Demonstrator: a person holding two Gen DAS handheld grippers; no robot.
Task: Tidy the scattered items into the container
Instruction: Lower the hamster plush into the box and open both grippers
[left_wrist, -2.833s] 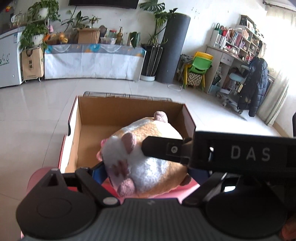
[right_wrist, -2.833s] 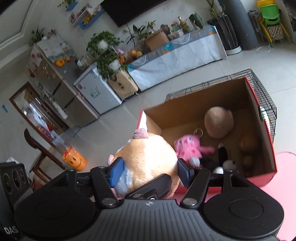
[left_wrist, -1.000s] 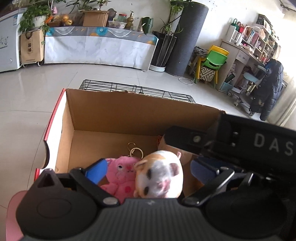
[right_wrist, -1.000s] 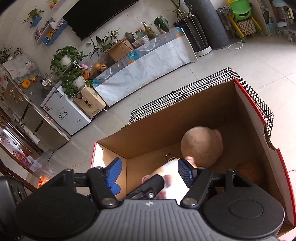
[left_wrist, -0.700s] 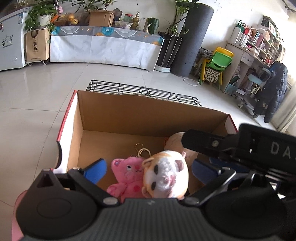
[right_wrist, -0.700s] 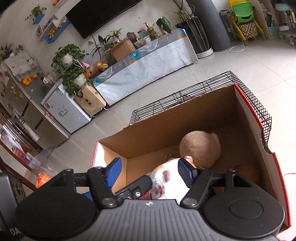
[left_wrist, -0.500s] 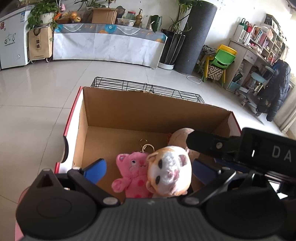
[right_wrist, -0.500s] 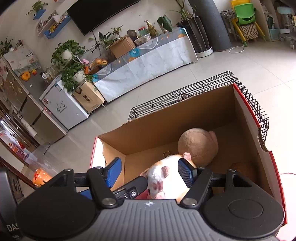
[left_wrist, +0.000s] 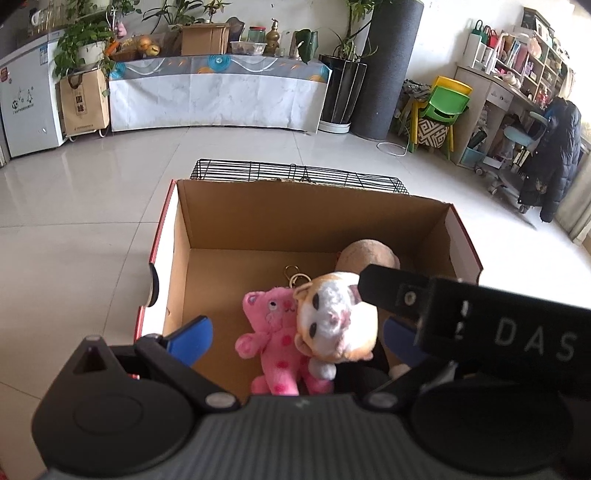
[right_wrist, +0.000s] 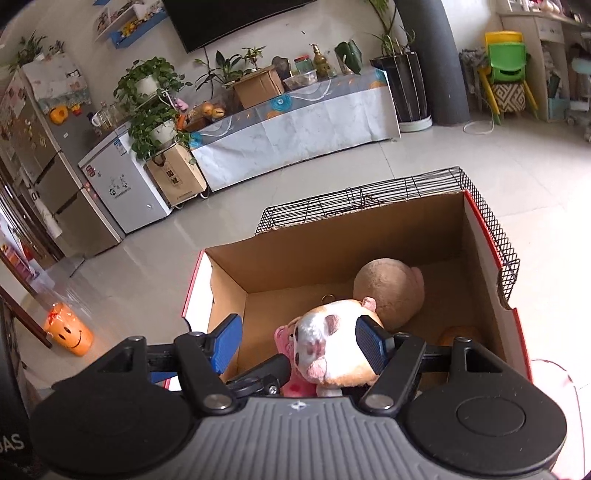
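Both grippers hang over the near edge of the cardboard box (left_wrist: 258, 229), fingers pointing into it.

Left gripper (left_wrist: 295, 332): jaws spread wide, nothing between the pads. The hamster plush (left_wrist: 336, 325) lies ahead of and below the gap, toward the right-hand pad, resting against the pink bear plush (left_wrist: 275, 343), which sits nearer the gap's middle.

Right gripper (right_wrist: 299, 343): jaws also spread, empty. The hamster sits below, close against its right-hand pad; whether it touches cannot be told. No pinch evident, since the other pad stands well apart from it.

Hamster is inside the box, face up toward the cameras, with no clear long axis. A round tan plush (right_wrist: 391, 291) lies beyond it, just beside.

Judgement: the drop is done. The right gripper seems nearer the hamster. Next move is probably clearing both grippers back over the near wall.
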